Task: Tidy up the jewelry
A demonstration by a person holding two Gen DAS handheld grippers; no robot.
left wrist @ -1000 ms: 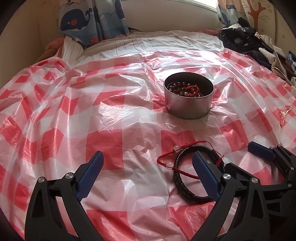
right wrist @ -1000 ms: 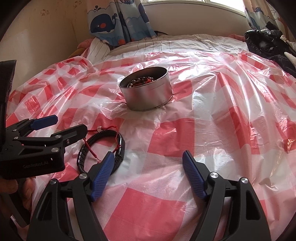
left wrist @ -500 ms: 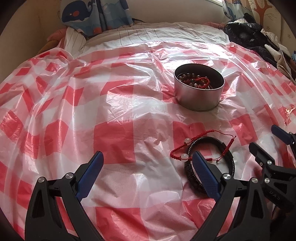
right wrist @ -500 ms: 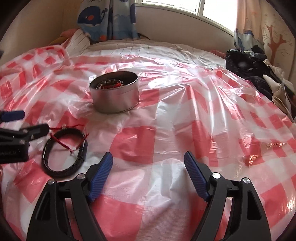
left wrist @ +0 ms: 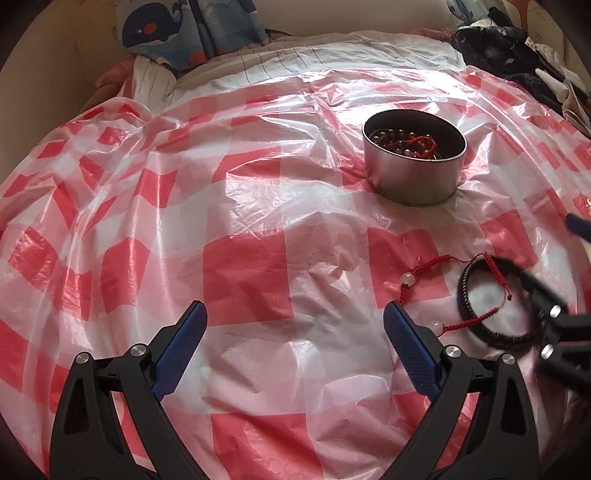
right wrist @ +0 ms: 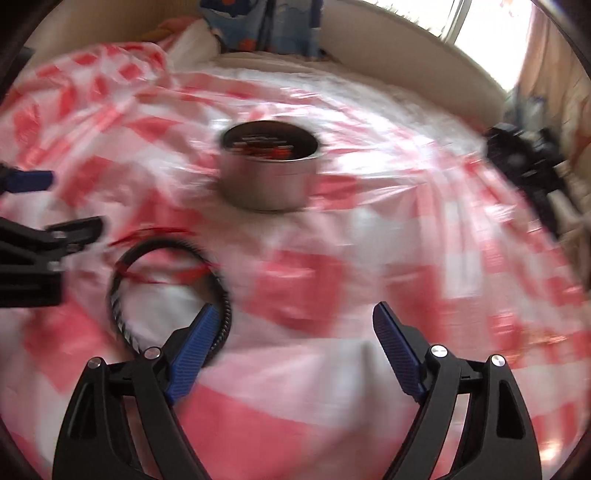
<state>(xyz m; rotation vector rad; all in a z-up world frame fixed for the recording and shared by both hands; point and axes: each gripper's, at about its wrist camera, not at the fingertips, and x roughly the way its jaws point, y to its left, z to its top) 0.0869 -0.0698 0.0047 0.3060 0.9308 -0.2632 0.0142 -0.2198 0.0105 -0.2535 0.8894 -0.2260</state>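
Observation:
A round silver tin (left wrist: 413,166) holding red and dark bead bracelets stands on the red-checked plastic sheet; it also shows blurred in the right wrist view (right wrist: 267,177). A black braided bracelet (left wrist: 491,332) and a red cord bracelet with pale beads (left wrist: 424,269) lie tangled in front of the tin. My left gripper (left wrist: 295,347) is open and empty, left of the bracelets. My right gripper (right wrist: 295,339) is open, its left finger (right wrist: 195,343) touching or just over the black bracelet (right wrist: 166,291).
The sheet (left wrist: 240,229) covers a bed. A whale-print curtain (left wrist: 184,29) hangs at the back left, and a pile of dark clothes (left wrist: 517,48) lies at the back right. A window (right wrist: 480,22) is behind.
My right gripper has swung left toward the black bracelet, with motion blur. My left gripper has shifted left, so the bracelets now lie to its right.

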